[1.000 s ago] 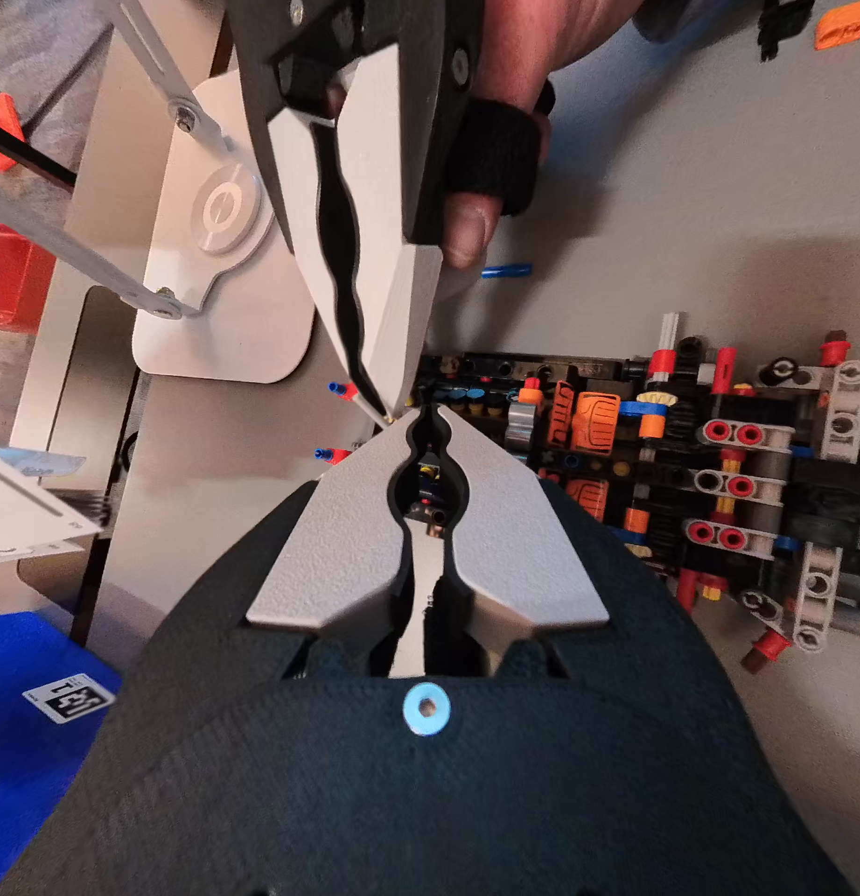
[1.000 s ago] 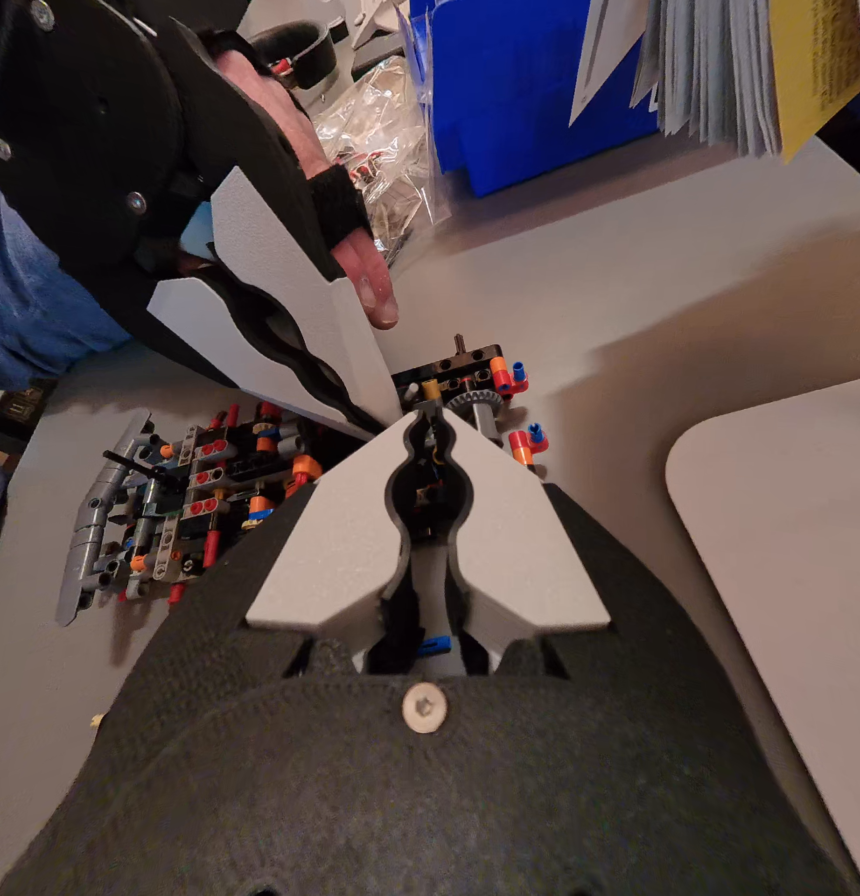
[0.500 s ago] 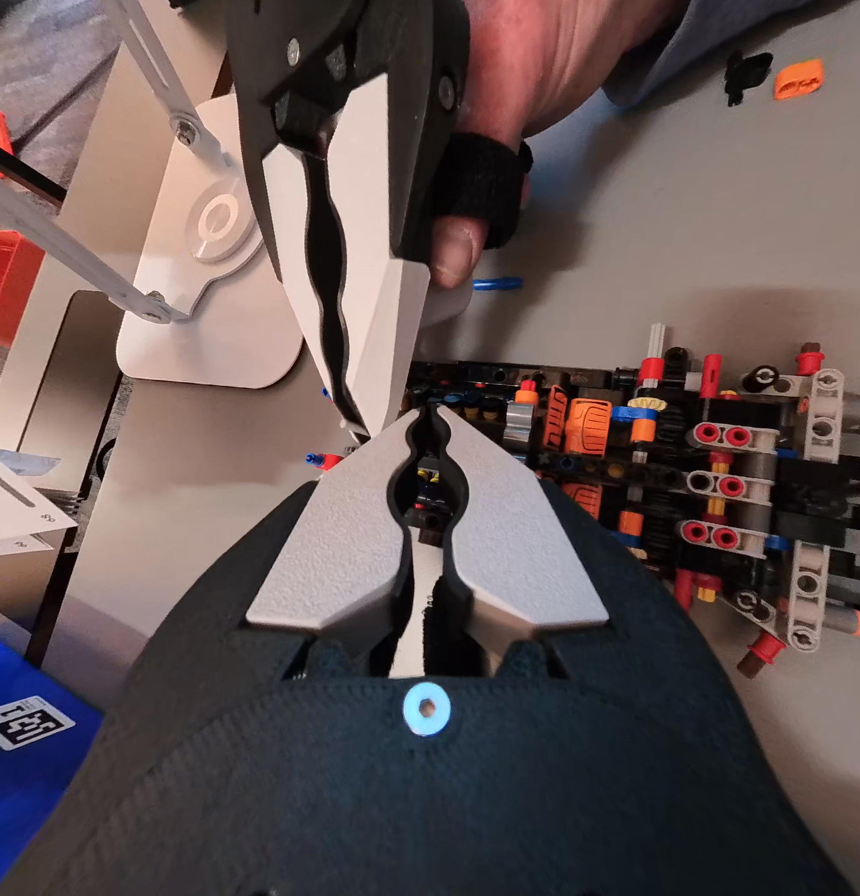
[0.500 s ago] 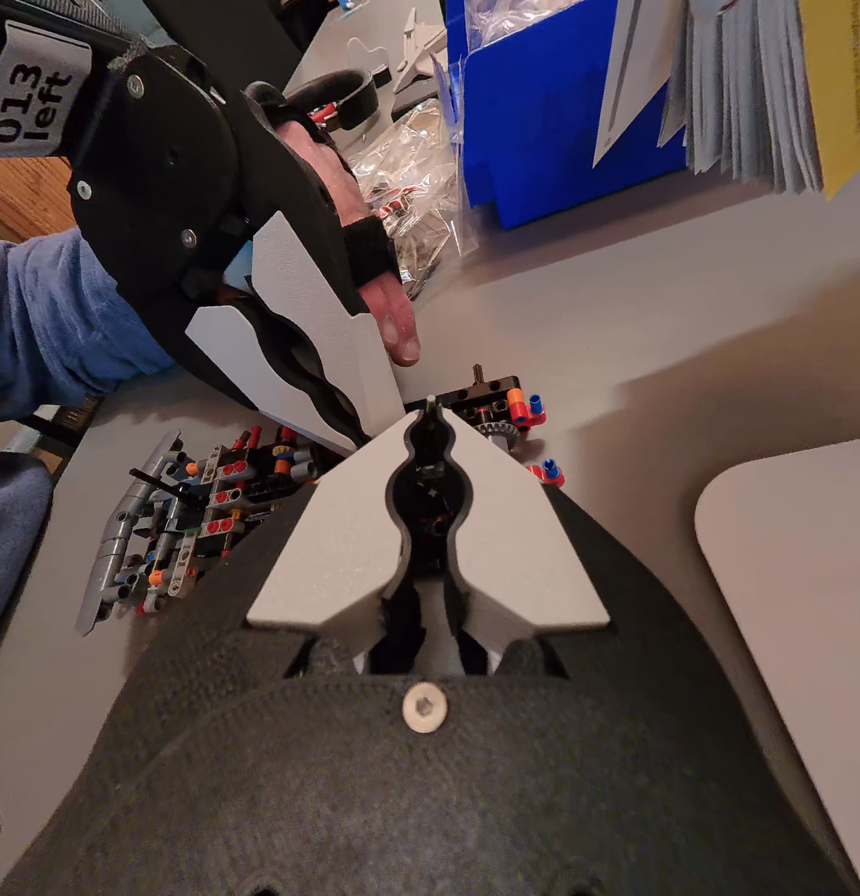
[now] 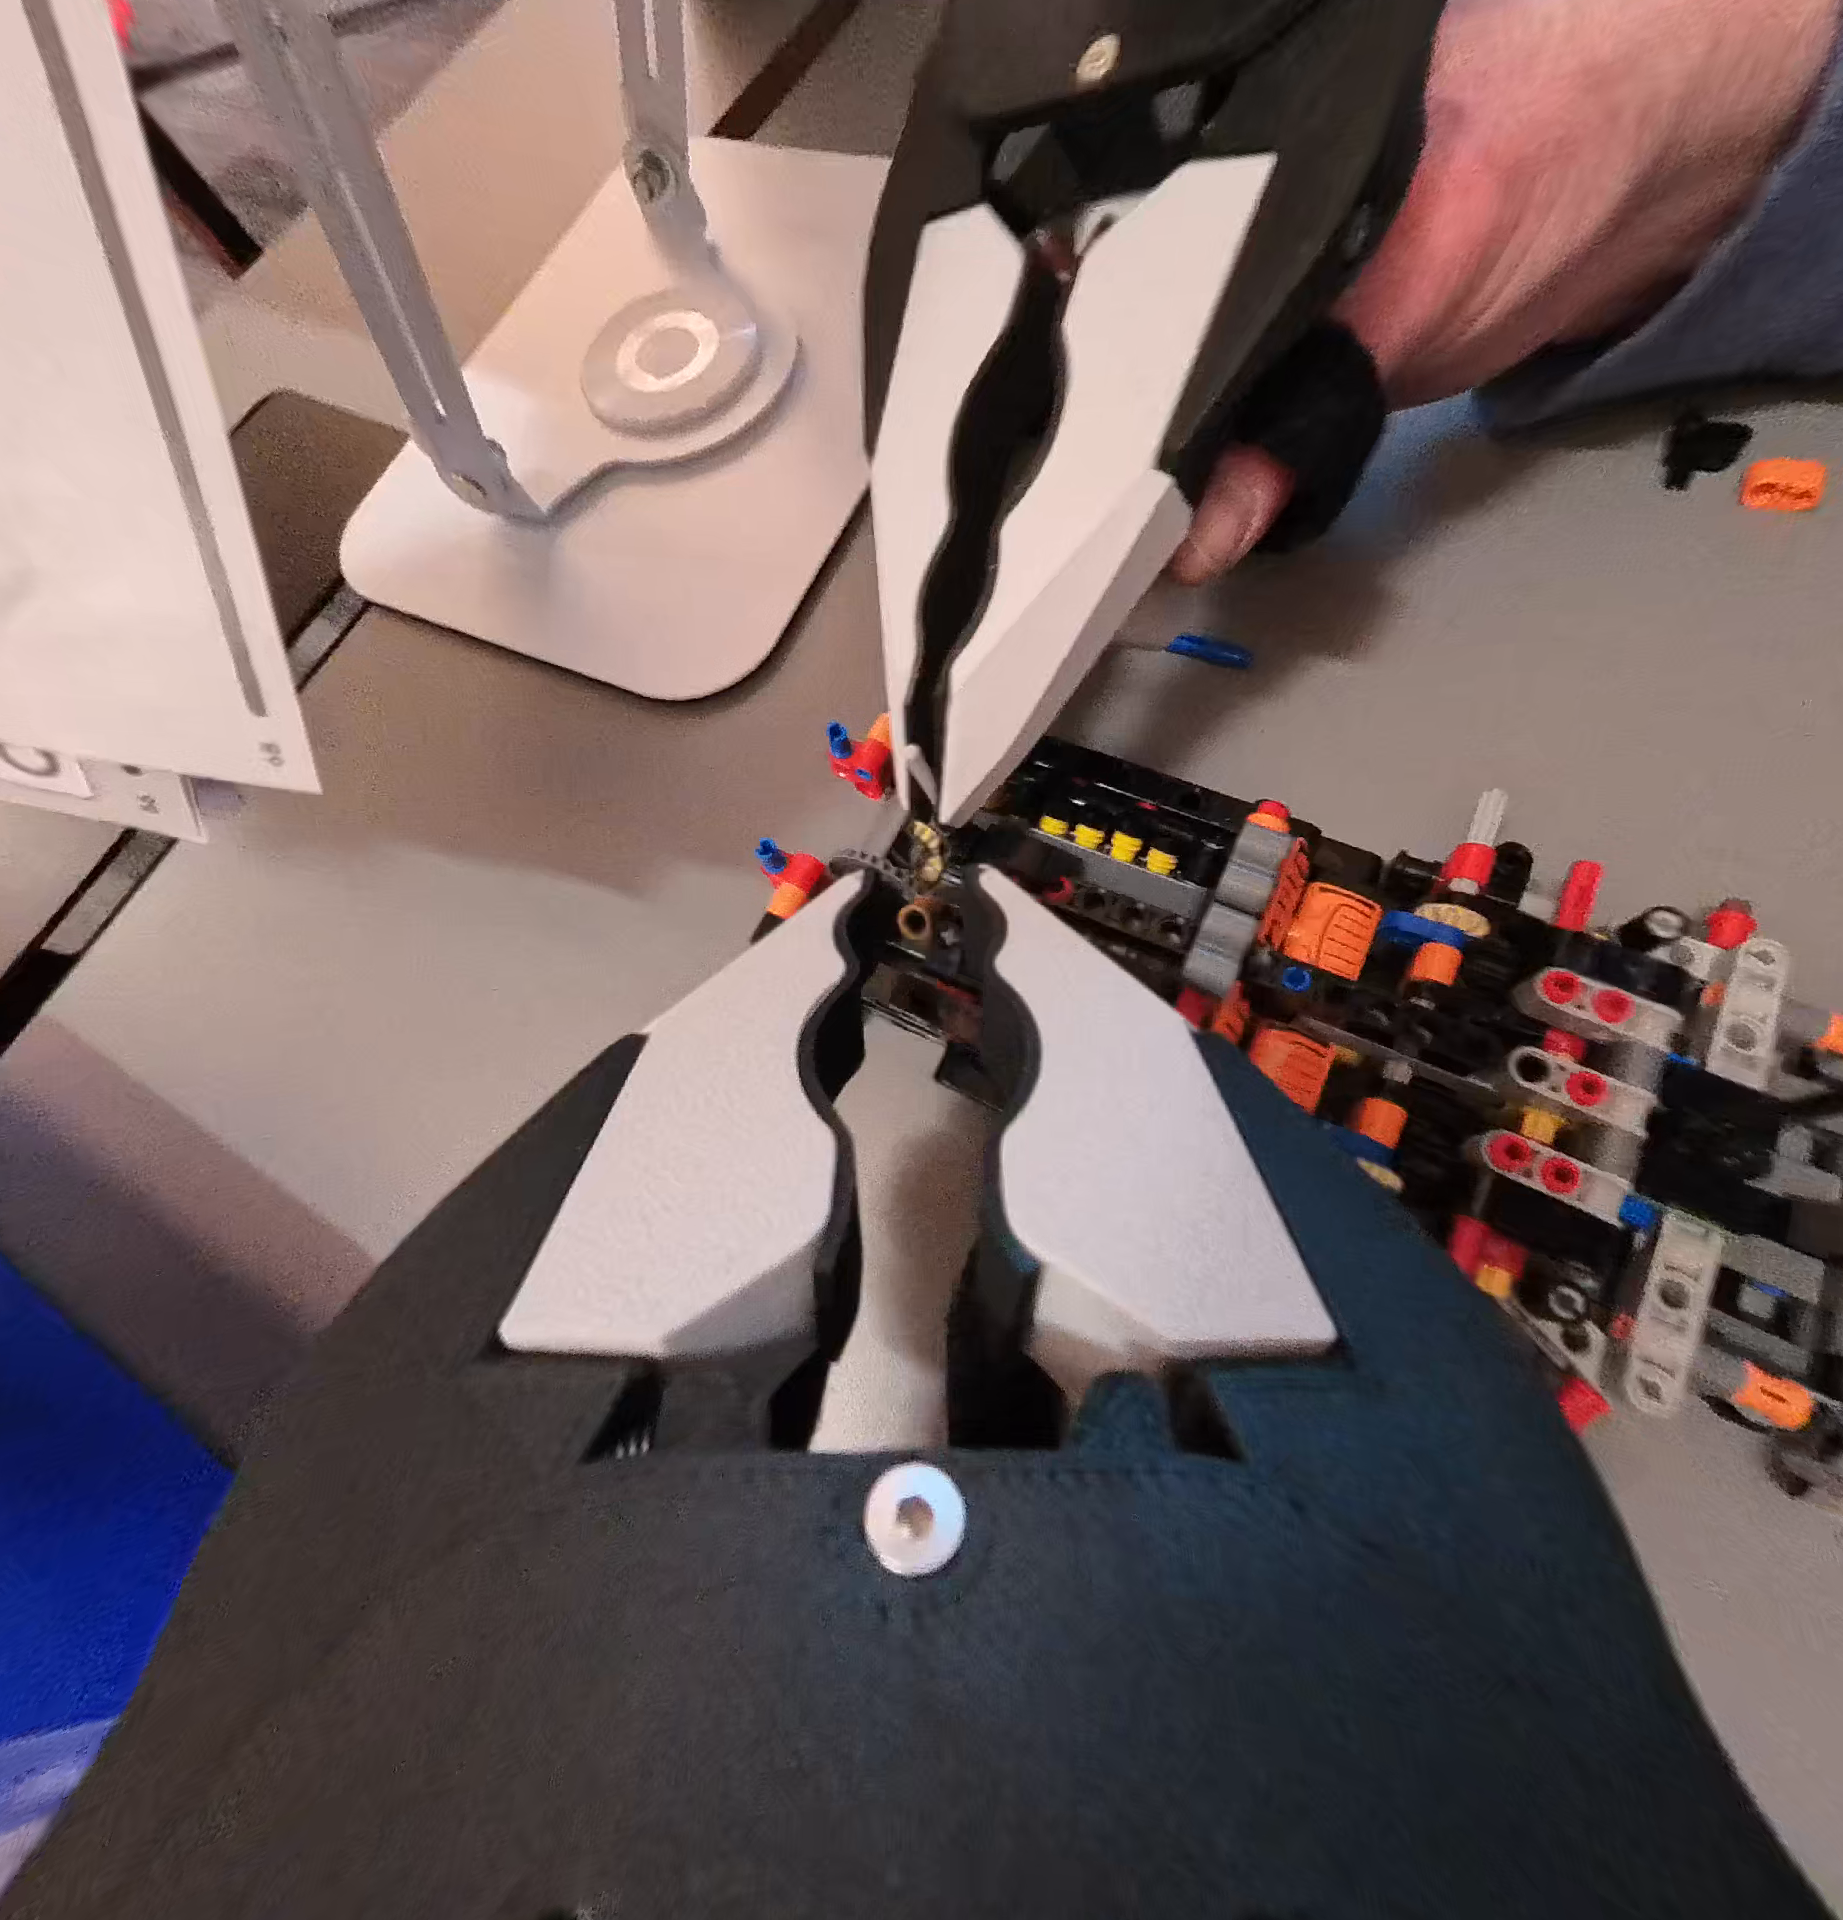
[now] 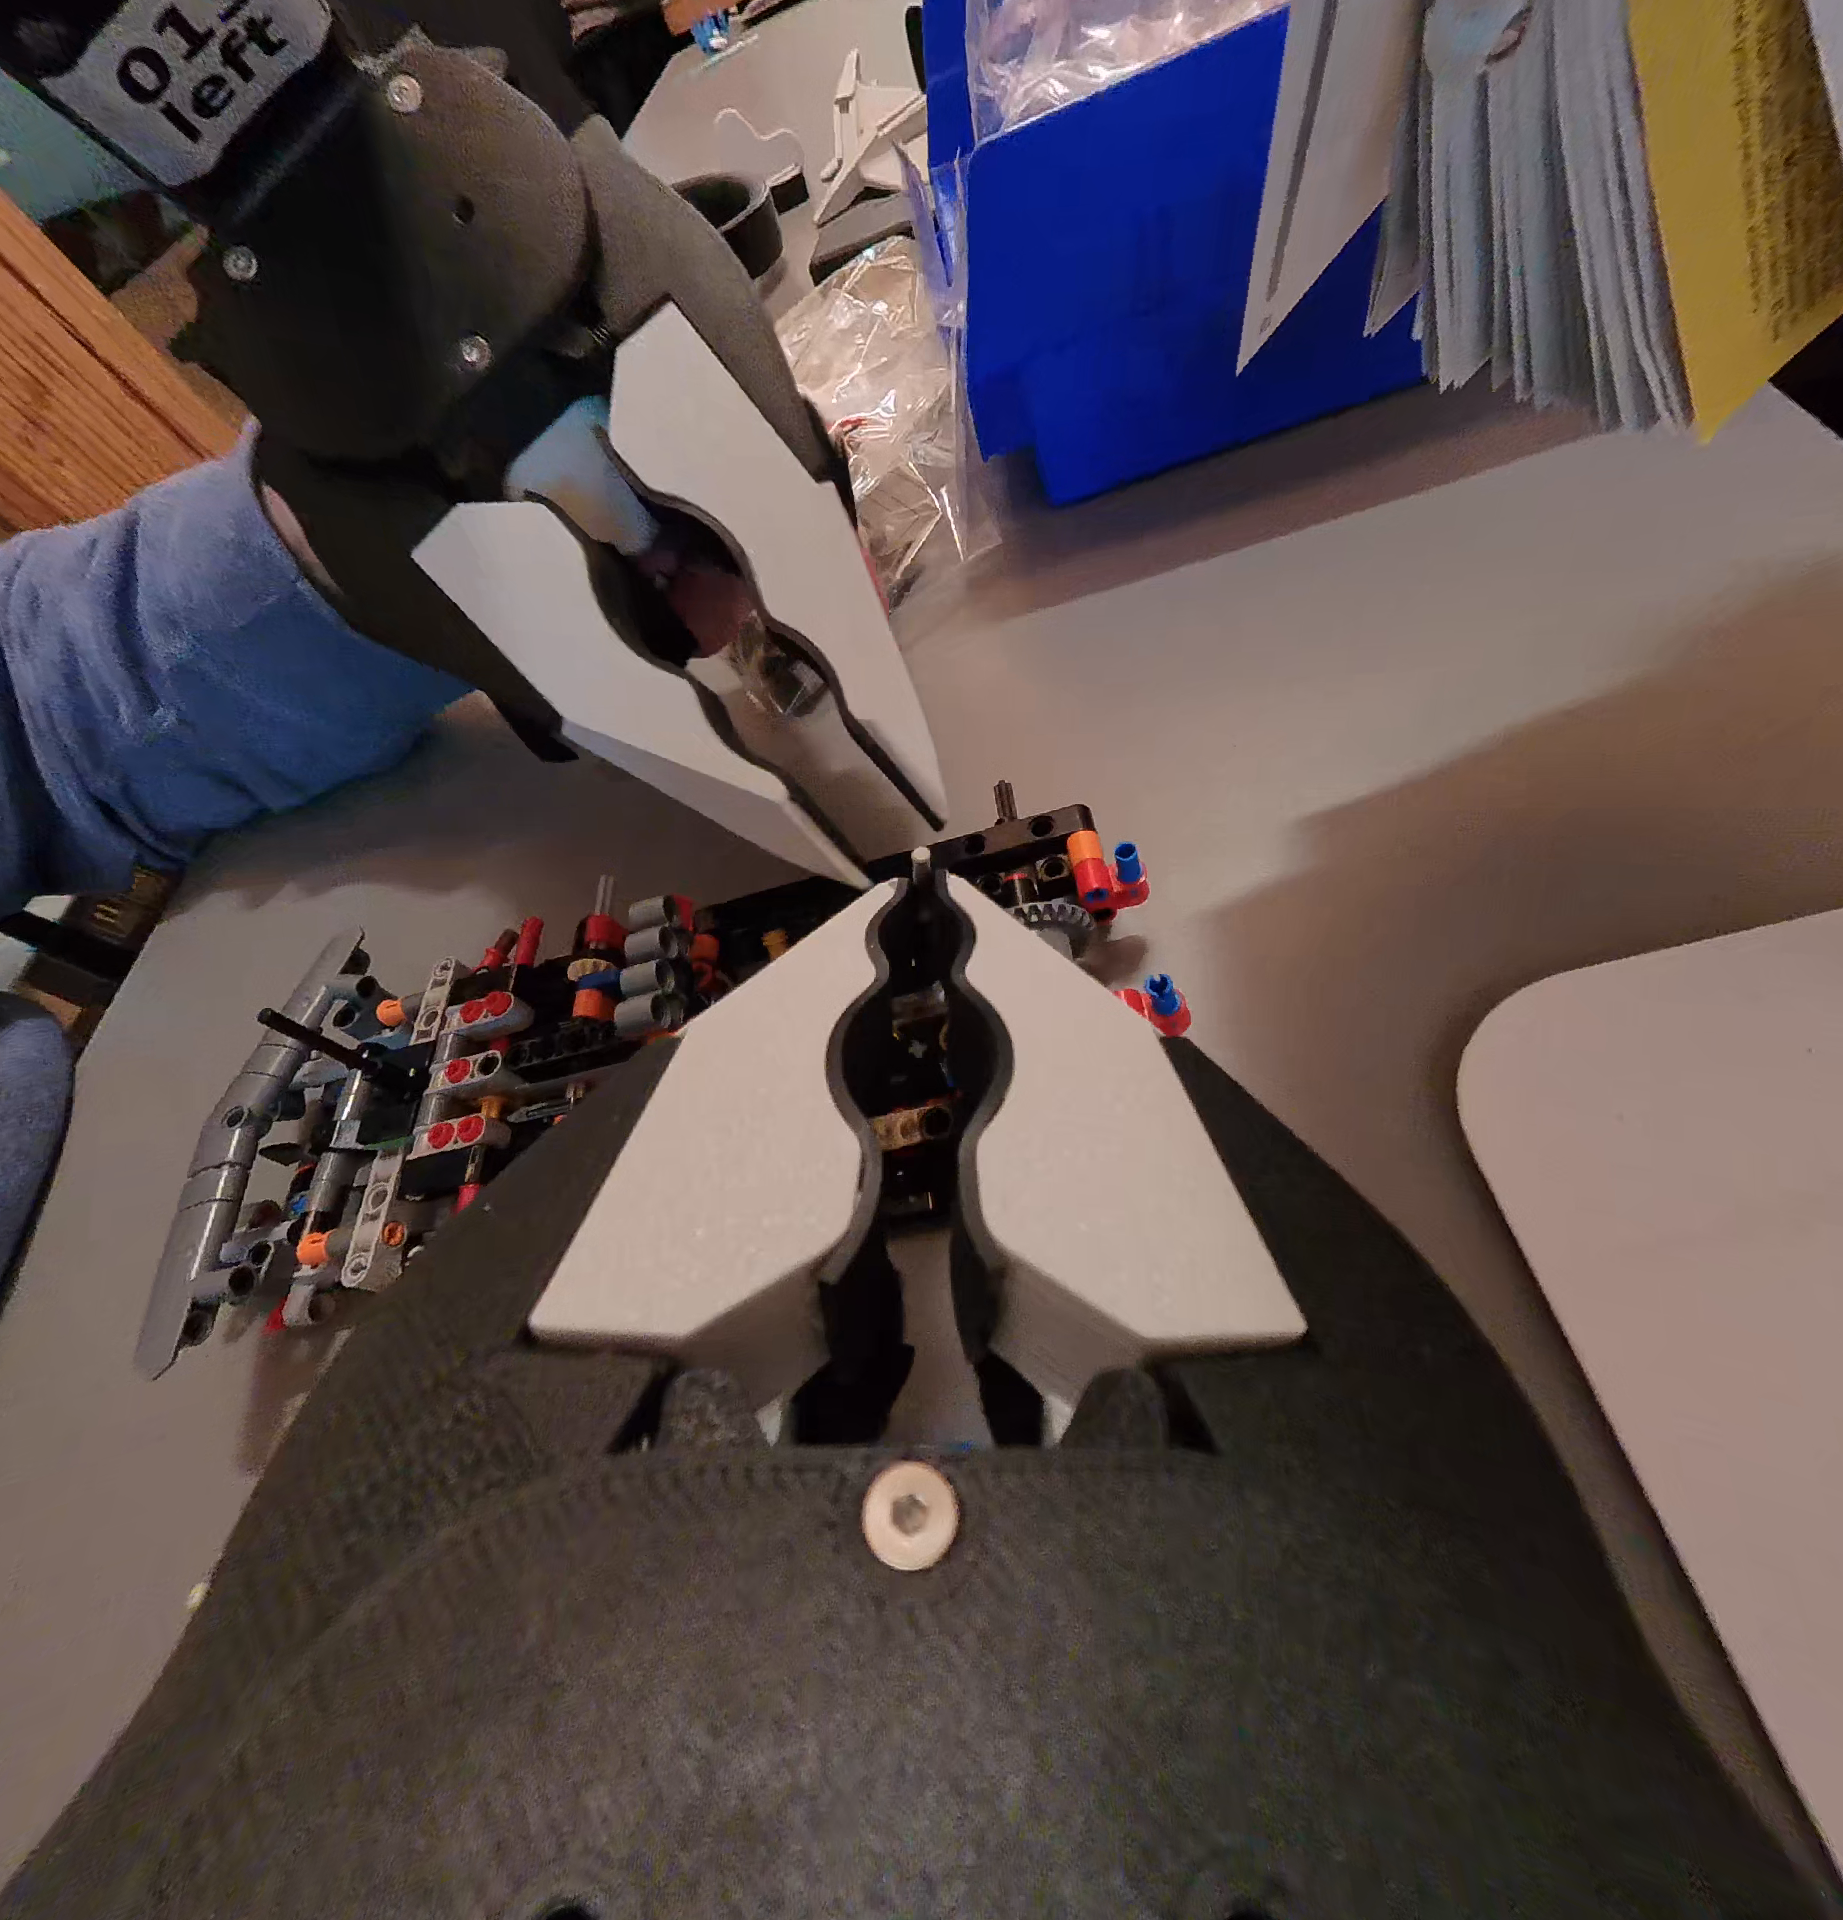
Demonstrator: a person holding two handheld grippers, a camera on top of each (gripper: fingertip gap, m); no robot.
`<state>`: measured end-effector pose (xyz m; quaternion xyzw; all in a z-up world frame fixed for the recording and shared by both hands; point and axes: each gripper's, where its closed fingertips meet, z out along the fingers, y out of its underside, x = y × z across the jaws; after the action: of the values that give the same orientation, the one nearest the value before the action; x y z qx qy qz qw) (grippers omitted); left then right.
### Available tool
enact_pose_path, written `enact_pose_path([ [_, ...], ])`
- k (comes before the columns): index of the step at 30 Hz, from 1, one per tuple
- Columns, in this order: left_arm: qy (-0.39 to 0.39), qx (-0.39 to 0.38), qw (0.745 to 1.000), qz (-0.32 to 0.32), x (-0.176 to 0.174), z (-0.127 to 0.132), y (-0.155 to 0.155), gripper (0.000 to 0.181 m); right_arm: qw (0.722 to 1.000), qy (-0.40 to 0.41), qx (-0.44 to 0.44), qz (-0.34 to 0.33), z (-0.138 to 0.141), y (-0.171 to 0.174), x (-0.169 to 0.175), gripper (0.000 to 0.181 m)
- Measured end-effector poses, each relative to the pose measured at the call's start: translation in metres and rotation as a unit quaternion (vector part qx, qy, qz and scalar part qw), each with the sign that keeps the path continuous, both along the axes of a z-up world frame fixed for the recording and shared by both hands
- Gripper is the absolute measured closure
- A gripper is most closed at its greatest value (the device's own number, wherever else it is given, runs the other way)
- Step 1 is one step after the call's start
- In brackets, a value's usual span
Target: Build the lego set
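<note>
The long black, grey, red and orange Lego model lies on the grey table; it also shows in the right wrist view. My left gripper is open a small way, its jaws either side of the model's near end with a tan piece between them. My right gripper is shut on a thin white axle and points down at that same end. In the left wrist view the right gripper comes from above, the axle poking out of its tip. The two grippers' tips almost touch.
A white stand base sits behind the model. A loose blue pin and an orange piece lie on the table. A blue bin, plastic bags, booklet pages and a white board are nearby. My left and right fingertips are right by each other. From either gripper's tips it is about 25 cm to the orange piece.
My left gripper's jaws, closed before, have parted a little at the model's end. The right gripper has swung more upright over that end, still holding the axle.
</note>
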<state>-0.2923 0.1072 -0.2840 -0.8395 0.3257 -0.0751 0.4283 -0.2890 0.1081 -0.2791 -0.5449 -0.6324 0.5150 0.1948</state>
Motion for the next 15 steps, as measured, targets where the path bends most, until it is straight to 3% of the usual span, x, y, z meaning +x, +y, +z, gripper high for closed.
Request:
enact_pose_path([
  [1, -0.003, -0.002, 1.0, 0.005, -0.0004, -0.0014, 0.0022, 0.169, 1.0, 0.001, 0.006, -0.003, 0.0005, 0.0003, 0.0001, 0.181],
  [15, -0.02, -0.03, 0.999, 0.028, -0.0033, -0.0037, 0.0056, 0.15, 1.0, -0.003, 0.014, -0.024, 0.0007, -0.004, -0.0011, 0.181],
])
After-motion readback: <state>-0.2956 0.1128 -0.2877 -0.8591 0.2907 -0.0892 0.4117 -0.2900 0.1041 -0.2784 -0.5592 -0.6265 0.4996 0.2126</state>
